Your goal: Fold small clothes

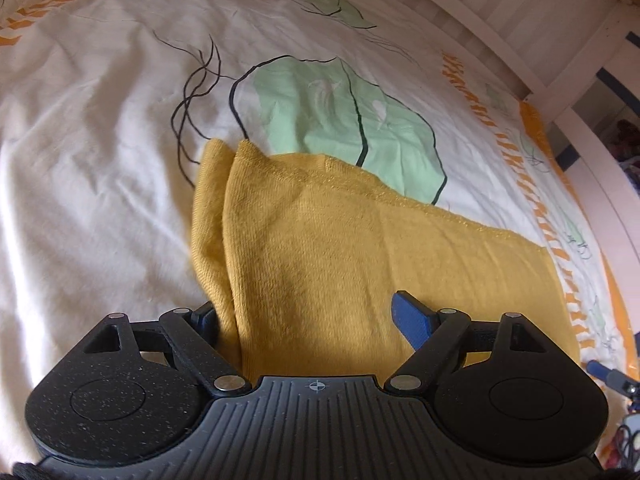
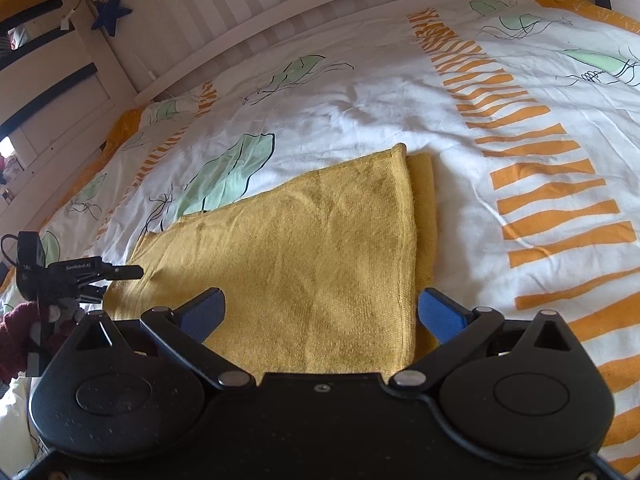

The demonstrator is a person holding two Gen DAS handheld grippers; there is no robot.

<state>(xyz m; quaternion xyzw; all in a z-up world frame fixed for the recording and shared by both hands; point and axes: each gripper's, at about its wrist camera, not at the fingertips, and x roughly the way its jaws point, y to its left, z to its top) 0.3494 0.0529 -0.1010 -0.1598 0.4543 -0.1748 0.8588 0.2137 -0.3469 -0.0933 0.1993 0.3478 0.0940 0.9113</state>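
The mustard-yellow knitted garment lies folded on the white bed cover printed with pale green leaves and orange stripes, and I place everything else from it. My left gripper sits low over the garment's near edge with its blue-padded fingers spread wide apart; the cloth runs between them, and the left-hand finger is half hidden behind a fold, so I cannot tell whether either pad touches the fabric. Beyond the garment's far corner, a large green leaf print shows on the cover.

My right gripper is likewise spread open over the garment, one blue finger over the cloth and the other just past its right edge, beside the narrow under-layer that peeks out there. The top layer lies flat, its far corner pointing towards the white slatted bed frame, which stands well beyond the garment. A dark blue star hangs on that frame. At the garment's left edge in the right wrist view I can see my left gripper's black body, close to the cloth.
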